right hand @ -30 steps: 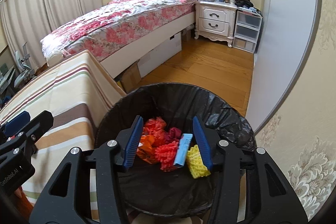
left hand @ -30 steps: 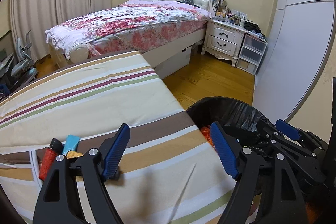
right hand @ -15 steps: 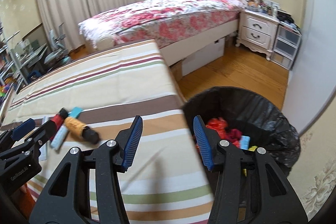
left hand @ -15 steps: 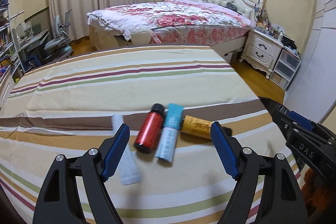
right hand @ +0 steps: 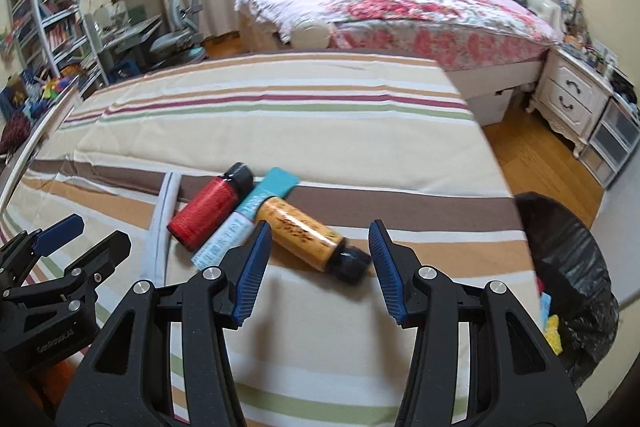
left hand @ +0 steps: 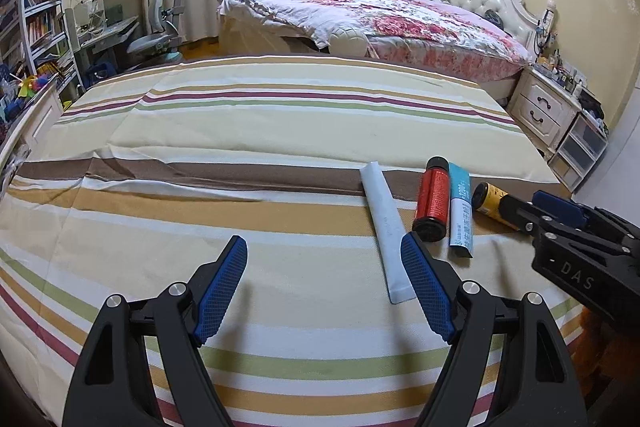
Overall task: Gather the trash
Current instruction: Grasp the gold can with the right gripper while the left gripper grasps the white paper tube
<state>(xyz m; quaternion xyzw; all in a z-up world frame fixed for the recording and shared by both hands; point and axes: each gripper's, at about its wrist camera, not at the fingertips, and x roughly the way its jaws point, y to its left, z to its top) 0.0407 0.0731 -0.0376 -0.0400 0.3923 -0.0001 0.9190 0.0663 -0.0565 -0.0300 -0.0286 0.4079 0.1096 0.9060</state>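
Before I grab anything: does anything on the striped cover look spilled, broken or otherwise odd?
Nothing spilled or broken. Four items lie on their sides in a loose cluster on the striped cover: a grey tube, red bottle, teal tube and orange bottle. The caps that show are on. The cover has a wrinkle along its brown stripe.

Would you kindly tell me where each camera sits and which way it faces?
Left wrist: on the left hand-held gripper, angled down at the striped cover; its fingers and the right hand-held gripper show.
Right wrist: on the right hand-held gripper, angled down at the orange bottle and bin; the left one shows.
Shared: red bottle, tubes, floral bed.
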